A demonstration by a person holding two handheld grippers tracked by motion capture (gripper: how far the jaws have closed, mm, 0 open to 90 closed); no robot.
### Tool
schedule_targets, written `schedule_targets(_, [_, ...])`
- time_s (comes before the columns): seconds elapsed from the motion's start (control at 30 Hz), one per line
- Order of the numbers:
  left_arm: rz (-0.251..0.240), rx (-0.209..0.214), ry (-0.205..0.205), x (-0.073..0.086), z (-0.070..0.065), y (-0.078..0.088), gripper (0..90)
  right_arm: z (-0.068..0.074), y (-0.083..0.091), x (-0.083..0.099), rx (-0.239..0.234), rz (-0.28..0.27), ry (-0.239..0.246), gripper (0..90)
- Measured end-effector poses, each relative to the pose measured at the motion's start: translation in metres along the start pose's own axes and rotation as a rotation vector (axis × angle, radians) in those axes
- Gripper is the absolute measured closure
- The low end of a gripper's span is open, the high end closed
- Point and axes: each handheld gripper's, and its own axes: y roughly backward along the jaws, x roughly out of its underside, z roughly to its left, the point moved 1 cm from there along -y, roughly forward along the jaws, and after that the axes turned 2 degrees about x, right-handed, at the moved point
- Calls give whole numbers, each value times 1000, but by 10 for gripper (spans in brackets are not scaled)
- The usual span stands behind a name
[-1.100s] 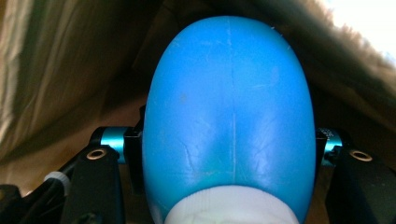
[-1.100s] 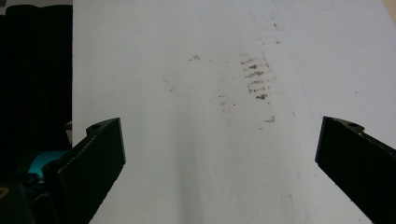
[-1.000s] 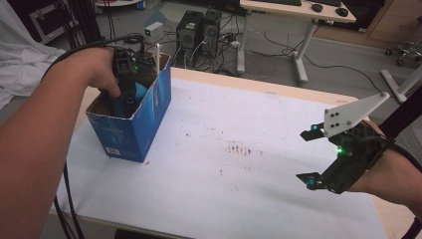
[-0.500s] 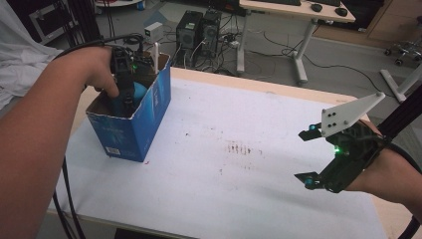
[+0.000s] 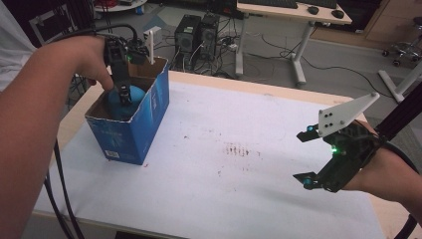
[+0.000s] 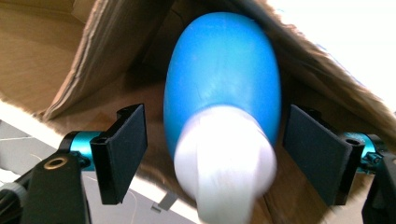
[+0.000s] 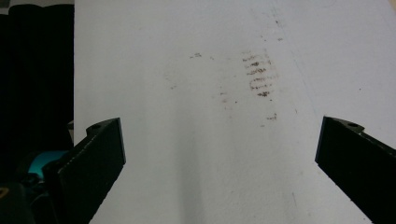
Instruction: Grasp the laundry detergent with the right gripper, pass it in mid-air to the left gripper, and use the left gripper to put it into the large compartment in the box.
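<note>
The left gripper has just been opening; its jaws stand apart, the blue bottle between them untouched, inside the cardboard box.

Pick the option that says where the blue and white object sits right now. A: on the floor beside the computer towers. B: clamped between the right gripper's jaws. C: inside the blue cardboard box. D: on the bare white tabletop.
C: the blue and white object lies within the brown inner walls of the blue cardboard box, between the left gripper's jaws, which have just been opening and stand clear of it.
</note>
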Motion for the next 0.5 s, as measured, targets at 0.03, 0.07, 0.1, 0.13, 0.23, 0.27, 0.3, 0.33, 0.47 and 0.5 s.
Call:
schedule_targets(0.03, [-2, -3, 1, 0, -1, 4, 219, 0, 0, 0, -1, 3, -3, 8])
schedule_targets(0.07, [-5, -7, 3, 0, -2, 9, 206, -1, 1, 0, -1, 2, -3, 8])
schedule_targets(0.1, [-10, -8, 3, 0, -3, 14, 193, -2, 1, 0, 0, 4, -4, 8])
schedule_targets(0.13, [-14, -11, 0, 0, -4, 19, 187, -2, 2, 0, 2, 3, -3, 8])
schedule_targets(0.23, [-29, -18, -19, -1, -9, 32, 174, -5, 3, 0, 4, 1, -6, 8])
schedule_targets(0.27, [-35, -21, -19, -2, -11, 36, 165, -6, 4, 0, 3, 1, -8, 8])
schedule_targets(0.3, [-34, -18, -32, -3, -14, 40, 165, -6, 5, 0, 5, 1, -6, 8])
schedule_targets(0.33, [-38, -15, -44, -4, -17, 43, 165, -7, 5, 0, 4, 3, -8, 8])
schedule_targets(0.47, [-53, -9, -105, -11, -32, 53, 139, -10, 9, -2, 6, 10, -9, 8])
schedule_targets(0.5, [-55, -9, -121, -13, -35, 54, 122, -11, 10, -2, 6, 14, -6, 8])
